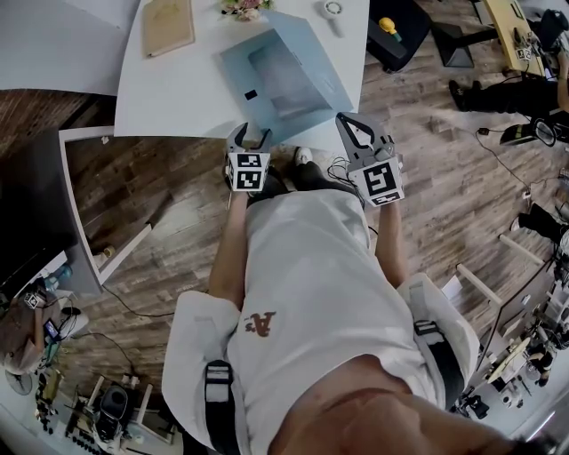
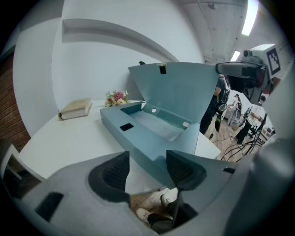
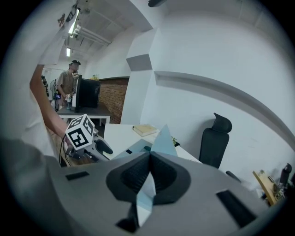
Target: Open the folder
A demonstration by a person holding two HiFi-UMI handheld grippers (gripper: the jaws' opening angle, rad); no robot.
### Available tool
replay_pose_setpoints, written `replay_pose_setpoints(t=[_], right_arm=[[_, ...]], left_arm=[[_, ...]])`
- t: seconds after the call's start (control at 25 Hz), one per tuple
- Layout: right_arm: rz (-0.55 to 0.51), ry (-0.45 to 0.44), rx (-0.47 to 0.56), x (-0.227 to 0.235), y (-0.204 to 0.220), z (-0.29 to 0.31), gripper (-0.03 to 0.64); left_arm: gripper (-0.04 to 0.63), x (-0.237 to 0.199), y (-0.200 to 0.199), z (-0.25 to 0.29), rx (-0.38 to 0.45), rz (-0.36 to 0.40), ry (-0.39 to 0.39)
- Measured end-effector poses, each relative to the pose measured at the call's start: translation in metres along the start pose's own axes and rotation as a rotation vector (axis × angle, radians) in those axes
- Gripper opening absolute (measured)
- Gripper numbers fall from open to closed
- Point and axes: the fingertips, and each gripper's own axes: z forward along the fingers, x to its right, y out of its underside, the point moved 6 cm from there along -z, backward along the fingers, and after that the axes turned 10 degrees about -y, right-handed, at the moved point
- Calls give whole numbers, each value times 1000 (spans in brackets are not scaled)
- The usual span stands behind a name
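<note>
A light blue box folder (image 1: pixel 267 84) lies on the white table (image 1: pixel 169 98) with its lid (image 2: pixel 179 87) raised and its tray (image 2: pixel 152 126) open to view. My right gripper (image 1: pixel 345 123) is shut on the lid's free edge; in the right gripper view the thin blue lid (image 3: pixel 163 140) runs edge-on between the closed pads (image 3: pixel 161 177). My left gripper (image 1: pixel 249 135) stands open at the table's front edge, just short of the folder's near corner (image 2: pixel 156 159), with nothing between its pads (image 2: pixel 115 173).
At the table's far side lie a tan book (image 1: pixel 167 25), a small bunch of flowers (image 1: pixel 246 9) and a round white object (image 1: pixel 333 11). A black office chair (image 1: pixel 396 35) stands to the right of the table. A person (image 3: pixel 69 85) stands by a desk far off.
</note>
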Motion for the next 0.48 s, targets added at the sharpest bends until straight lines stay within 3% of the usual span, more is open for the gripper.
replay_pose_setpoints(t=[0.48], right_arm=[[23, 75, 3, 19, 5, -16, 6]], left_arm=[[259, 1, -1, -1, -4, 7, 1]])
